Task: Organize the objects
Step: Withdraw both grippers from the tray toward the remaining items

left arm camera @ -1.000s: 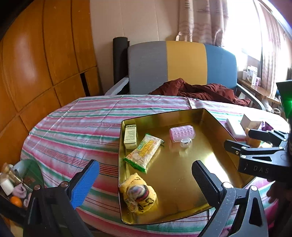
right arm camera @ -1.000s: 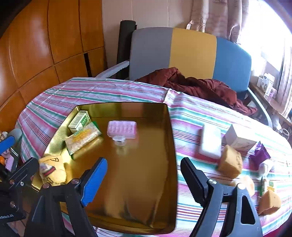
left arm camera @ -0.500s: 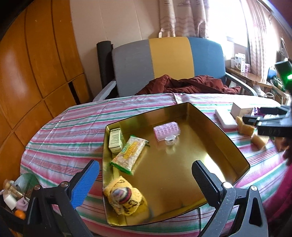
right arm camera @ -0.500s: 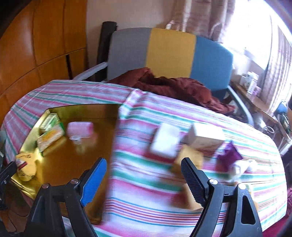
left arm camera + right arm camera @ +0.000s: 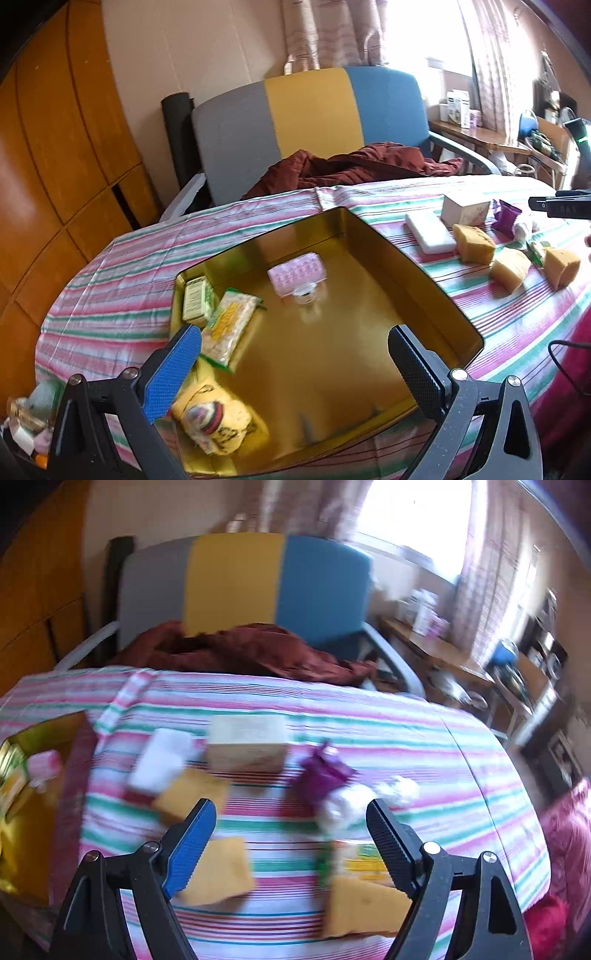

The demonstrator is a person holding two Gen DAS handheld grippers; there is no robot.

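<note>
The left tool hangs over the near edge of the gold tray with its jaws wide and nothing between them; it looks parked there as a marker of the drop-off place rather than set for a grasp. Nearest inside the tray lies a yellow pouch in the near left corner; beyond it a yellow-green snack packet and a small green box lie along the left wall, packed side by side, probably to keep the middle free; farther in, a pink blister pack lies with a small clear cup touching its near edge.

The right tool is also spread wide and empty, poised above the loose pile on the striped worktop right of the tray; that pile seems to be what is left to sort. Nearest it are two sponge blocks and a green-yellow packet; a white crumpled wrapper sits roughly between the jaw tips, so I judge it or the purple sachet just behind as the likely next pick, though blur leaves this uncertain. Farther off lie a third sponge, a white bar and a cream carton; beyond the worktop stands a striped chair with a maroon cloth on it.
</note>
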